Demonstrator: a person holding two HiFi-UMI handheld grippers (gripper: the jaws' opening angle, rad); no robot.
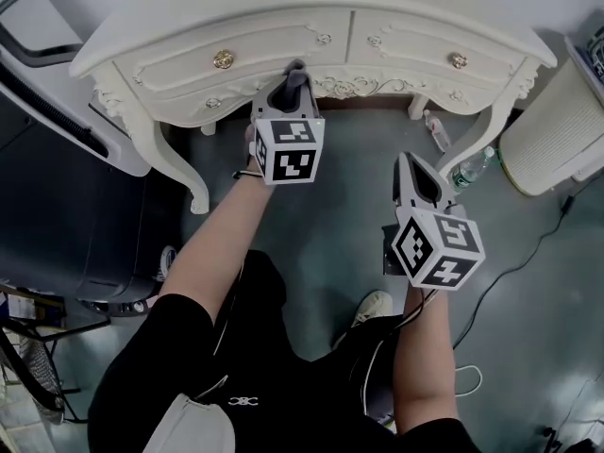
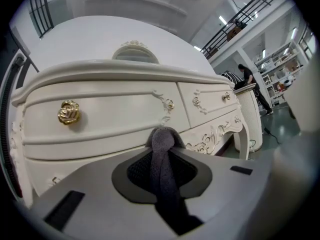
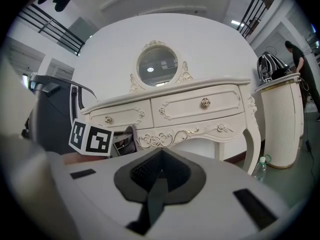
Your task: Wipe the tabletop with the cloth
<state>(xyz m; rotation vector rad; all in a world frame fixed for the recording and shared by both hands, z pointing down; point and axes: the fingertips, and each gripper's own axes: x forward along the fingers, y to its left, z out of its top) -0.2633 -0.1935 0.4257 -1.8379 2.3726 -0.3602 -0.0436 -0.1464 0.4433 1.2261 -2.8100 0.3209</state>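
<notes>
The cloth [image 2: 163,156] is a dark grey, nubbly strip pinched lengthwise in the left gripper [image 2: 162,134]. Its jaws are closed tight on the cloth, and a small bunched fold pokes out past the tips. It looks soft, light and limp, so it should flatten readily under pressure. Only that little tuft shows beyond the jaws, so more cloth might need to hang free to cover any width. It is held just in front of the left drawer [image 2: 100,109], near the gold knob [image 2: 68,112] and below the tabletop [image 1: 311,6], which it has not yet reached.

The right gripper [image 3: 160,159] is pressed shut with nothing between its jaws. It hangs lower and well back from the table, over the floor [image 1: 340,206].

The table is cream with a carved apron and curved legs, and its top looks smooth and hard, with a rounded front edge to follow. An oval mirror [image 3: 157,66] stands at its back. Beside the right leg two bottles [image 1: 470,170] lie on the grey floor, next to a white ribbed bin [image 1: 557,130], and a dark cabinet [image 1: 66,206] crowds the left side
</notes>
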